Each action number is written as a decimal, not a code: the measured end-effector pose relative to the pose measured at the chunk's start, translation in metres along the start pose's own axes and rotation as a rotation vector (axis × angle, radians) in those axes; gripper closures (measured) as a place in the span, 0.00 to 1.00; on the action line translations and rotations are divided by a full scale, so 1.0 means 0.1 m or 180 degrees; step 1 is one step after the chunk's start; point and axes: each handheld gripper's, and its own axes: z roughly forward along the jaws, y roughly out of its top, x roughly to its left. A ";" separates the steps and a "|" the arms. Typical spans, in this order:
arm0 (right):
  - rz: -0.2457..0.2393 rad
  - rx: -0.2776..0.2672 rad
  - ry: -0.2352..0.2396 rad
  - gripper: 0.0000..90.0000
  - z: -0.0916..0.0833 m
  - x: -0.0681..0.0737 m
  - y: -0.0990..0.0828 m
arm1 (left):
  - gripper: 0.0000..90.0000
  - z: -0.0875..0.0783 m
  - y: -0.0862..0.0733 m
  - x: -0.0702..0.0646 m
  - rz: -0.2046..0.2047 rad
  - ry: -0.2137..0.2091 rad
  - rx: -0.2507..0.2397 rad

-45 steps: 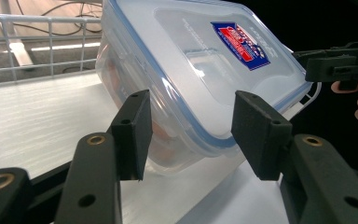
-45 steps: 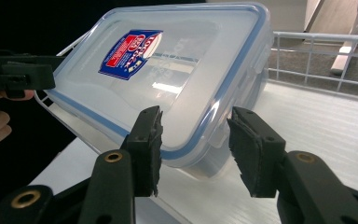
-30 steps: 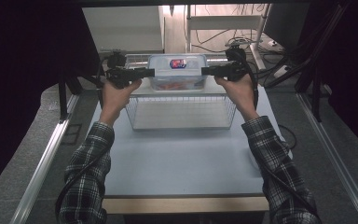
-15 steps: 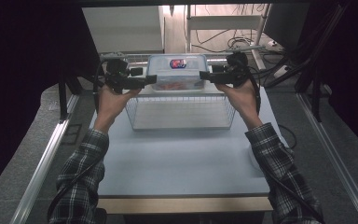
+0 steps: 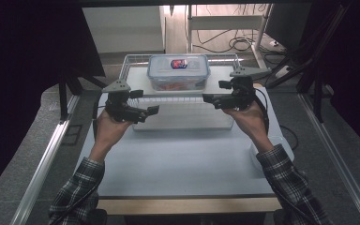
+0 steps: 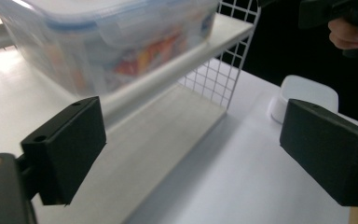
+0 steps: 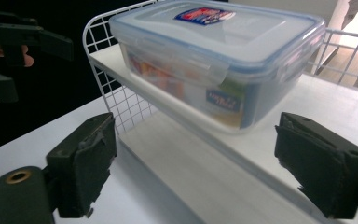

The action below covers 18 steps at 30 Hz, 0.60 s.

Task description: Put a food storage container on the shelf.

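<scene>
Both grippers are chunky matte black: the left gripper (image 5: 153,110) and right gripper (image 5: 207,98) each have a grey three-cornered plate (image 5: 116,86) bolted on top and a black cable trailing off. Up close the jaws are flat rectangular black pads (image 6: 65,145) with little screw holes; the right one's pads (image 7: 85,161) look scuffed and worn. The person's wearing a dark plaid flannel shirt (image 5: 80,186), cuffs buttoned at the wrists.

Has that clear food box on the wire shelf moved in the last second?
No. The clear food box sits on the same spot of the wire shelf; the left gripper and right gripper drew back, jaws just opening, empty.
</scene>
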 end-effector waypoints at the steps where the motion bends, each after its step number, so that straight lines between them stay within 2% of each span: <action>1: -0.0024 0.0007 -0.0010 0.11 -0.01 0.02 -0.03 | 0.06 -0.01 -0.04 -0.02 0.0007 -0.0021 0.0002; 4: -0.0091 0.0049 0.0010 0.09 -0.05 0.08 -0.13 | 0.05 -0.02 -0.14 -0.09 0.0046 -0.0036 0.0017; 7: -0.0098 0.0077 0.0049 0.07 -0.07 0.10 -0.19 | 0.03 -0.03 -0.21 -0.12 0.0040 -0.0062 0.0052; 8: -0.0100 0.0109 0.0076 0.05 -0.09 0.12 -0.26 | 0.03 -0.03 -0.28 -0.15 0.0028 -0.0106 0.0075; 11: -0.0085 0.0147 0.0101 0.04 -0.12 0.13 -0.37 | 0.02 -0.03 -0.38 -0.19 0.0017 -0.0085 0.0087; 18: -0.0081 0.0184 0.0098 0.02 -0.22 0.15 -0.57 | 0.00 -0.07 -0.54 -0.32 0.0020 -0.0088 0.0012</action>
